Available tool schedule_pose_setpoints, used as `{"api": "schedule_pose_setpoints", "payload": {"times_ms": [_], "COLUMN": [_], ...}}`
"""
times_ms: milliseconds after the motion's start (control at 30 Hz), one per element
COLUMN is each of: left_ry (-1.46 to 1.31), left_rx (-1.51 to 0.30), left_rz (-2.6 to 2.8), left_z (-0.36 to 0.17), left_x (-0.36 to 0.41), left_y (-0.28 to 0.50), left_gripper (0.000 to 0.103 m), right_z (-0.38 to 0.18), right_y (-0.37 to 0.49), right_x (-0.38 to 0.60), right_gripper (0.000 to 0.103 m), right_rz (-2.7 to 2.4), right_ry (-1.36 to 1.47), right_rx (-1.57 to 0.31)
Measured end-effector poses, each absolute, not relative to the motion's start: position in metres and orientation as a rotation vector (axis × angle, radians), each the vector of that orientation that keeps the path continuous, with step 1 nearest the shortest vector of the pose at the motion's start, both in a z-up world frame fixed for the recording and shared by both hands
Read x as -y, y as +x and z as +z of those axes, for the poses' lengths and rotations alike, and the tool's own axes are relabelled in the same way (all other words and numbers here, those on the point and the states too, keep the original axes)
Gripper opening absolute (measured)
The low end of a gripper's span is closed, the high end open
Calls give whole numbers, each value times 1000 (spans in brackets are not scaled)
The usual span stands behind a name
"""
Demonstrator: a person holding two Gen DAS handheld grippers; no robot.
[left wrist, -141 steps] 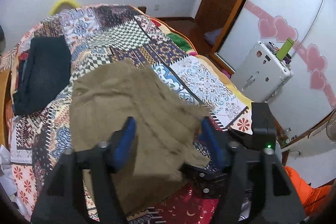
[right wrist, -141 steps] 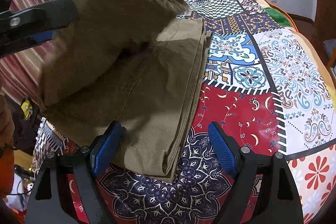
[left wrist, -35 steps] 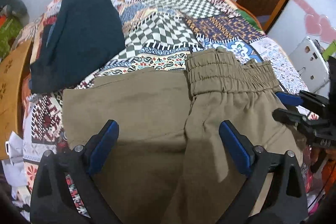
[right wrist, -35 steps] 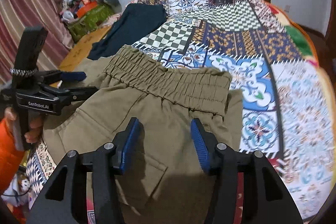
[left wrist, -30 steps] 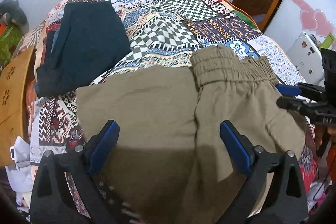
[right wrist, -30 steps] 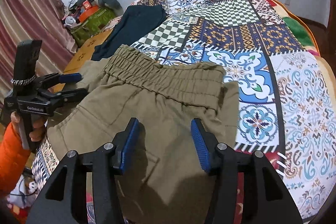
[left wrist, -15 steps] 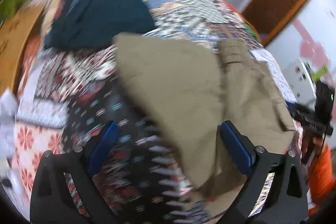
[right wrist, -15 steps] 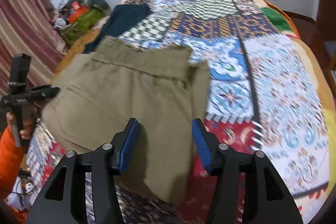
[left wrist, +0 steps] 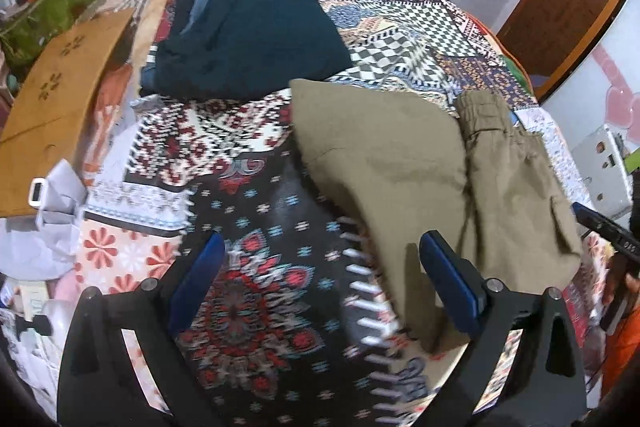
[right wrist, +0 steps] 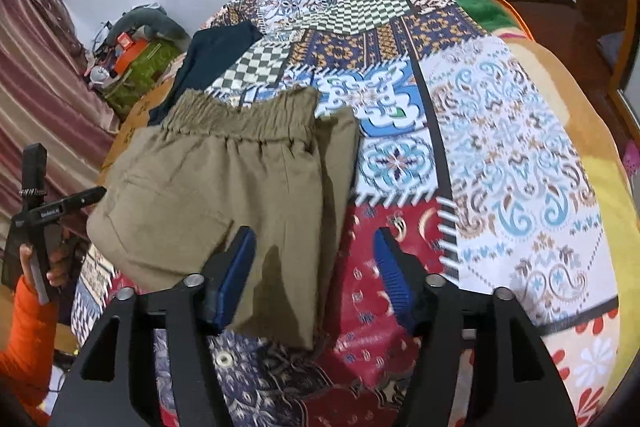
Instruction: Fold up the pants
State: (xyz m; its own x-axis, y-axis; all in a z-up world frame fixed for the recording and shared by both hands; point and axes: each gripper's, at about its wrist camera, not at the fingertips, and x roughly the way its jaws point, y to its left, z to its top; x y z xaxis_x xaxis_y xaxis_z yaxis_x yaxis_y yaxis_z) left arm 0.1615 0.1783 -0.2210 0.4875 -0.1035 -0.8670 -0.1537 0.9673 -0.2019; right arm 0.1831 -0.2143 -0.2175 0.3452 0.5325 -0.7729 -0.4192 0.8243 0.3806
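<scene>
The olive pants (right wrist: 224,187) lie folded on the patchwork bedspread (right wrist: 500,147), elastic waistband toward the wall, just beside a dark folded garment (left wrist: 248,31). The left gripper (left wrist: 320,279) hangs over the bedspread with its jaws spread wide and nothing between them; the pants' edge lies under its right blue pad. The right gripper (right wrist: 314,267) is opening, its pads clear of the cloth below. White lettering on the left gripper's body, seen from the right wrist camera, is too small to read.
</scene>
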Motion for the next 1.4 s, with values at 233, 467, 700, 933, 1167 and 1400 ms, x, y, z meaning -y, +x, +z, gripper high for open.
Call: {"api": "schedule_pose_setpoints", "payload": {"times_ms": [233,467,700,933,1167,1400], "left_ry": [-337,-350,-260,-222,-149,-90], "left_rx": [-1114,-1109,-1057,-1016,-953,-860], "left_rz": [-36,-62,-83,-68,-42,28], "left_z": [-234,-236,-224,-202,-170,-130], "left_x": [-165,-157,-141,-141,-143,-158], "left_y": [187,202,205,207,210,225], "left_gripper": [68,59,19,6,3,3], "right_z": [-246,-257,-251,-225,-190,-150], "right_y": [214,229,233,232,236,253], "right_x": [194,192,183,180,171,137], "right_gripper": [67,55,20,8,7,7], "right_rz": [638,708,703,743,769,798], "right_ry": [161,269,228,172,130,80], "right_rx": [-1146,-1167,-1139,-1062,-980,-883]}}
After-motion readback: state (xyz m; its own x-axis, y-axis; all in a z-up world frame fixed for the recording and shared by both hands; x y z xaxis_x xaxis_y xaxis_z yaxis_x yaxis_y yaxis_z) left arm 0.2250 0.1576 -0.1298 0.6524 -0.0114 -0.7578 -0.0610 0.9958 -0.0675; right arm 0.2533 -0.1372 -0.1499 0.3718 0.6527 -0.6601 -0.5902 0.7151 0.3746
